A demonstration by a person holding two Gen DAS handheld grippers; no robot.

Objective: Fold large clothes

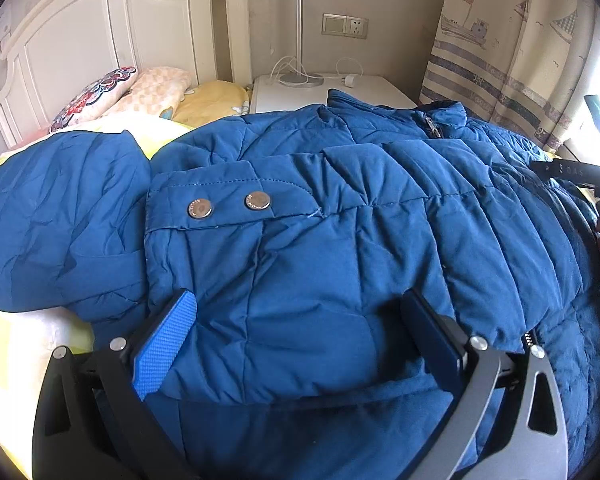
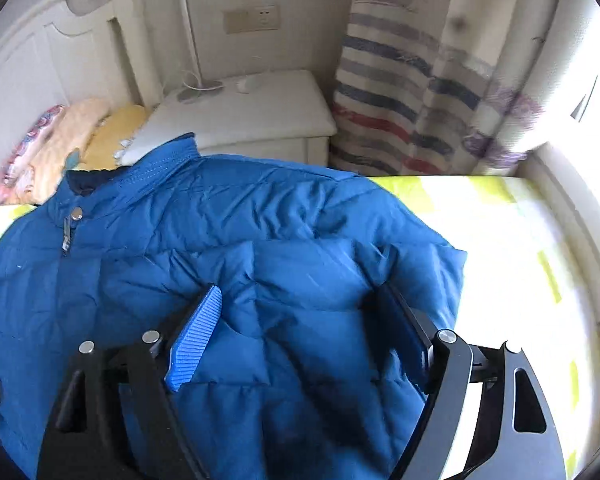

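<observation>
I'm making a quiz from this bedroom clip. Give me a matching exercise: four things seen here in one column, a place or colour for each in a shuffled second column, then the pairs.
Things
1. jacket
2. snap buttons
3. lamp base
4. striped curtain

Places or colours
A. on the white nightstand
B. hanging beside the nightstand
C. blue, spread on the bed
D. silver, side by side on a jacket tab

Pairs: 1-C, 2-D, 3-A, 4-B

Blue quilted jacket (image 1: pixel 300 240), yellow-green checked bedsheet (image 2: pixel 500 240), striped curtain (image 2: pixel 400 100).
</observation>
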